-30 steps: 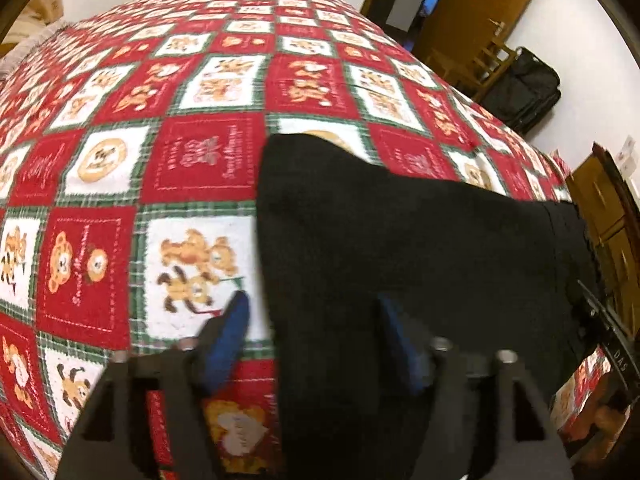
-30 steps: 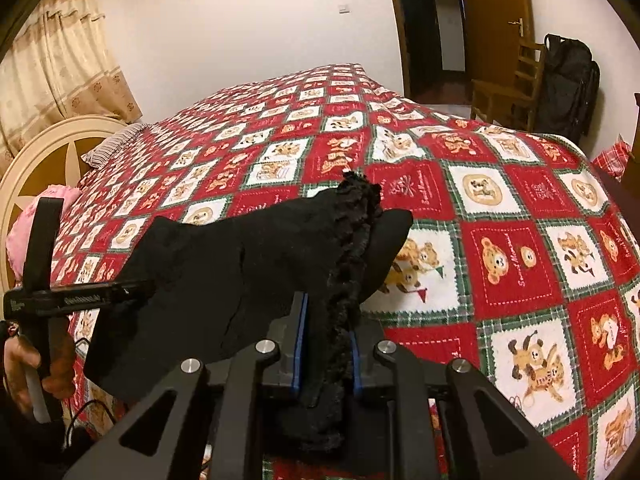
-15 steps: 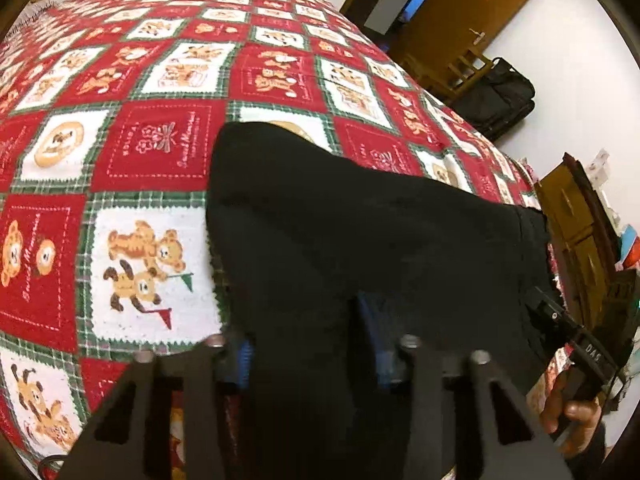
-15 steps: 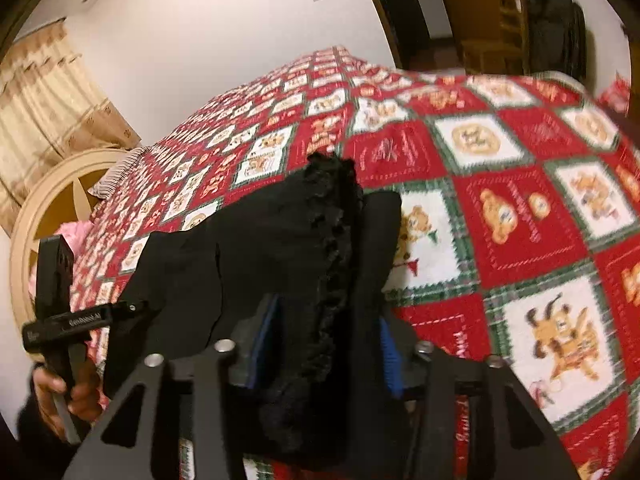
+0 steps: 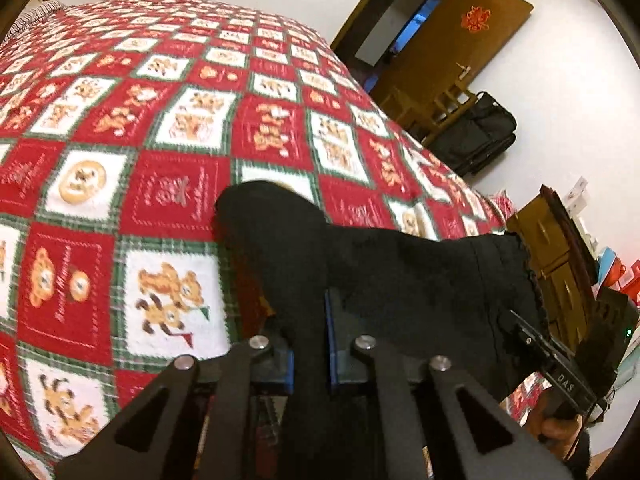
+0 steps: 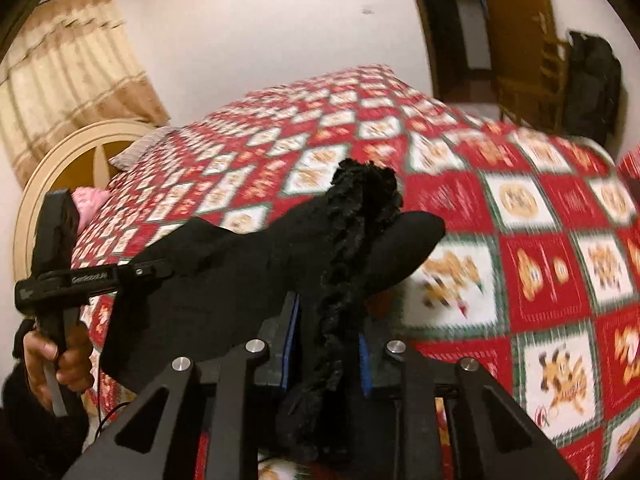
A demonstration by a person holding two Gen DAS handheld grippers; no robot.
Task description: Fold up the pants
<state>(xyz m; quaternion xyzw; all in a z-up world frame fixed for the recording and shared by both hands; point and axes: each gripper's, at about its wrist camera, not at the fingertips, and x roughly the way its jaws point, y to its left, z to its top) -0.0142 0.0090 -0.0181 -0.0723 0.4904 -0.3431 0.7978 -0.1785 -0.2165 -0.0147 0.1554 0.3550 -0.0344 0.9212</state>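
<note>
Since a second ago the left hand-held gripper (image 5: 311,344) has closed on the black knit pants (image 5: 384,276), the right hand-held gripper (image 6: 325,344) is closing on their frilly waistband, both lifting them off the red-and-white checkered bedspread (image 5: 168,196); best keep both edges level and taut.

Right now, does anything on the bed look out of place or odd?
Nothing stands out. The black pants hang between the left claw and the right claw above the quilt; only their frilled edge is bunched.
</note>
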